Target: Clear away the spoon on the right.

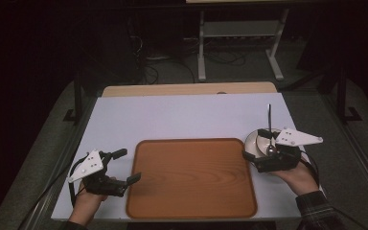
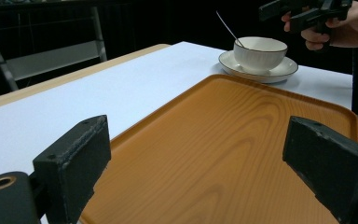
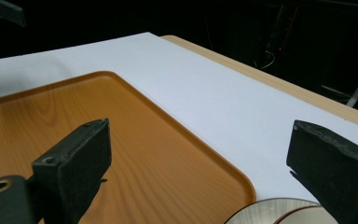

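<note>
A brown wooden tray [image 1: 191,177] lies in the middle of the white tabletop. To its right a white cup [image 2: 260,53] stands on a saucer [image 2: 279,72], and a spoon [image 2: 227,28] leans out of the cup. My left gripper [image 1: 128,166] is open at the tray's left edge, with nothing between its fingers, which point across the tray [image 2: 223,140]. My right gripper [image 1: 255,145] hovers open just above the cup and saucer [image 1: 255,140], holding nothing. In the right gripper view the saucer rim [image 3: 270,212] shows between the jaws, beside the tray corner [image 3: 205,163].
The white board [image 1: 187,117] covers a wooden table whose back edge [image 1: 187,89] shows beyond it. Behind stands a grey metal frame [image 1: 239,43] with cables on the dark floor. A person's hand holds each gripper at the near edge.
</note>
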A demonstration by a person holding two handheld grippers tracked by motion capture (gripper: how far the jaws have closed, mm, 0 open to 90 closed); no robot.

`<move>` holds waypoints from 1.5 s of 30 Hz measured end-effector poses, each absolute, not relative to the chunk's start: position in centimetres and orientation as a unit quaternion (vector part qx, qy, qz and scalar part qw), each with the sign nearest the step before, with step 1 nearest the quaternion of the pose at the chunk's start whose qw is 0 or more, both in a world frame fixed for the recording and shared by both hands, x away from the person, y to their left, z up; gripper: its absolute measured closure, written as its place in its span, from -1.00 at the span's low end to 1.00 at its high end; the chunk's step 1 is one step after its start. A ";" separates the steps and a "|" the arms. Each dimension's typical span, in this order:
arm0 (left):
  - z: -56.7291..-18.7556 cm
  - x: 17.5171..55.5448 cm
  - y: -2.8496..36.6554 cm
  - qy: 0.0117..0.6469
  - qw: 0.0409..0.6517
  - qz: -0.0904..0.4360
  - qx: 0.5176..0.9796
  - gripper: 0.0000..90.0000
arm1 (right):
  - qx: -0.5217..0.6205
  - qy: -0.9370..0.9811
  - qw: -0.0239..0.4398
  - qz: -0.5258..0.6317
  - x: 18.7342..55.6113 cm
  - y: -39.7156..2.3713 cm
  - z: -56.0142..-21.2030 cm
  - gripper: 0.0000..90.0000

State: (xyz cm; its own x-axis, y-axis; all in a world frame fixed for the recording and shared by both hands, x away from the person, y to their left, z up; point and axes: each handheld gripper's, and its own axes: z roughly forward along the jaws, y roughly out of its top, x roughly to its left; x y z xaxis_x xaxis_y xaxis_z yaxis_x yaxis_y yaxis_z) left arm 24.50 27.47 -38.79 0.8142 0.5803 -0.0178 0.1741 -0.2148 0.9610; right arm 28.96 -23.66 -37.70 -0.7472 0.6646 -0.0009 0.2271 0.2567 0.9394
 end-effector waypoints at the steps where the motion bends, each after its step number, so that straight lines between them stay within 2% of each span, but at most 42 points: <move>1: -38.8 24.5 27.5 0.250 0.575 0.177 0.759 -0.84 | 0.292 0.765 0.204 0.536 29.1 -23.7 -37.6 -0.87; 31: -38.8 24.5 27.5 0.247 0.574 0.177 0.760 -0.84 | 0.308 0.758 0.200 0.539 33.7 -24.6 -35.6 -0.86; 45: -38.8 24.5 27.5 0.248 0.574 0.177 0.760 -0.84 | 0.336 0.757 0.195 0.525 36.3 -25.3 -35.9 -0.66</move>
State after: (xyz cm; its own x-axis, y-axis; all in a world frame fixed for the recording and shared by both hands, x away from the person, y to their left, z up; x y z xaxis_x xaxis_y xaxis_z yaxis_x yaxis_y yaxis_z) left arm 24.55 27.47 -38.79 0.8147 0.5797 -0.0149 0.1736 -0.2192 0.9601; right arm 36.26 -25.26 -35.88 -0.6982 0.7137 0.0565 0.3035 0.2235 0.9263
